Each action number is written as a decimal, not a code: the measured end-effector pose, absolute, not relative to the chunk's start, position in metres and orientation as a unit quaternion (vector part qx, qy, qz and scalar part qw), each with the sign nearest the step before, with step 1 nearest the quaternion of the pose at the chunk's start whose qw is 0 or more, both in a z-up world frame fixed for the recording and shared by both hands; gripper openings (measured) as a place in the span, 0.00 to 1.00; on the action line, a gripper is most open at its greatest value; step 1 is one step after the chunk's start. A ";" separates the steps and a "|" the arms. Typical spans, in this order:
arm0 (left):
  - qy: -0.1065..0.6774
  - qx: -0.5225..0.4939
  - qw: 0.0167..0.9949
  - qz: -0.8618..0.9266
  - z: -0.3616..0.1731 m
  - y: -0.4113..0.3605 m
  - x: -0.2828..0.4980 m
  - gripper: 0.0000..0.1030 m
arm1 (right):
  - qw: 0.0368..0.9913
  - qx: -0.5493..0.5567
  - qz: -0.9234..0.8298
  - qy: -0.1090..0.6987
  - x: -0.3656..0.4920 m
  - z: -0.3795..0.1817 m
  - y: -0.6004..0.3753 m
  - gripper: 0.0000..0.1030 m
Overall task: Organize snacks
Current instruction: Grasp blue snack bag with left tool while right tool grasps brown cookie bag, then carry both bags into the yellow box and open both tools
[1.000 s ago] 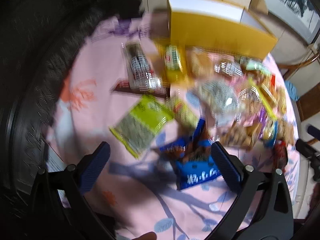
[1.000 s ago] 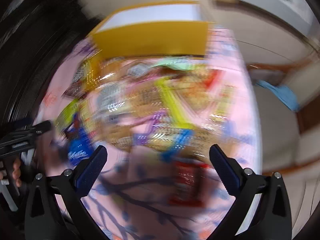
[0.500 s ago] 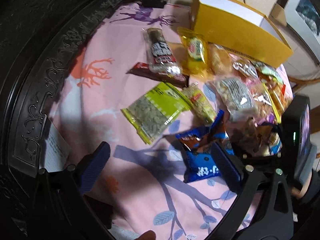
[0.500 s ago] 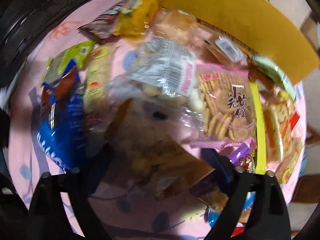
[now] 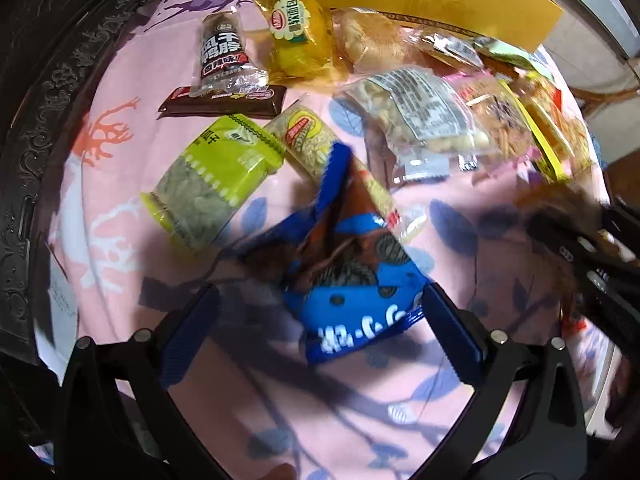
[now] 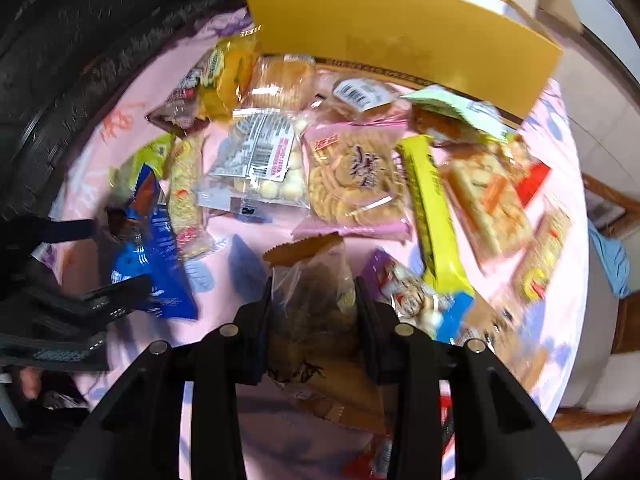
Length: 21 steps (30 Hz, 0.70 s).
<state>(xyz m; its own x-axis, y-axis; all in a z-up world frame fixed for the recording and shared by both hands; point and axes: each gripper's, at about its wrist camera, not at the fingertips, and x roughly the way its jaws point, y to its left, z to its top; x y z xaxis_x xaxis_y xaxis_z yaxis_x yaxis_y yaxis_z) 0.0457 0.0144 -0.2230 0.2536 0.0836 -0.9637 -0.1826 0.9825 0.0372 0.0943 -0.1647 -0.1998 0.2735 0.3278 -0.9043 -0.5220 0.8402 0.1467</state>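
— Right tongs (image 6: 314, 300) have just been closing and are now clenching the brown-topped clear snack bag (image 6: 310, 280), lying just ahead of them on the pink-clothed counter (image 6: 256, 264).

— So picking is underway; next comes lifting it toward the yellow box (image 6: 400, 36) beyond, probably.

— Left tongs (image 5: 318, 320) are hanging released around the blue cookie pack (image 5: 352, 288); only their view is showing the black sachet (image 5: 222, 54).
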 end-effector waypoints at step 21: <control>0.571 -0.164 0.798 0.101 -0.229 0.030 0.055 0.52 | 0.812 -0.031 0.266 0.518 0.060 -0.177 -0.172 0.36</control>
